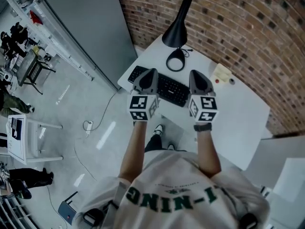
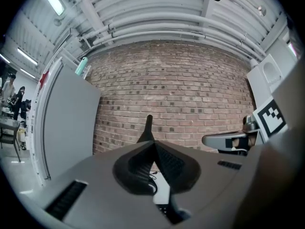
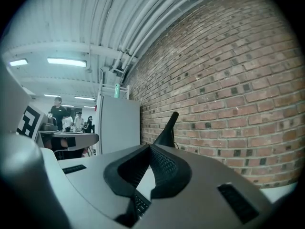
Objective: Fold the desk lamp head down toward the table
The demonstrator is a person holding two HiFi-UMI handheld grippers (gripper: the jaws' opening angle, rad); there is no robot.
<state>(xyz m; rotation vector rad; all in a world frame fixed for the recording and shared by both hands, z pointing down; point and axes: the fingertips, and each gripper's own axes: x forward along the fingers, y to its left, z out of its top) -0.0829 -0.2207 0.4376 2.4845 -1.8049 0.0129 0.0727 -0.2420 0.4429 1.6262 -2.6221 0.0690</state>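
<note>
A black desk lamp [image 1: 177,28] stands at the far side of the white table [image 1: 238,113], its cone widest low down over a ring base [image 1: 175,61]. Both grippers hover level over the table's near edge, short of the lamp, above a black keyboard [image 1: 164,88]. My left gripper [image 1: 148,74] is shut with nothing between its pads. My right gripper [image 1: 196,74] is also shut and empty. In the left gripper view the lamp [image 2: 147,130] rises just past the closed tips of the left gripper [image 2: 153,142]. In the right gripper view the lamp [image 3: 167,129] stands slightly right of the tips of the right gripper [image 3: 150,147].
A brick wall [image 1: 228,18] backs the table. A tall grey cabinet [image 1: 90,27] stands to its left. A pale notepad [image 1: 221,72] and small items lie right of the lamp. People work at desks far left [image 1: 14,42]. A cable trails on the floor [image 1: 88,125].
</note>
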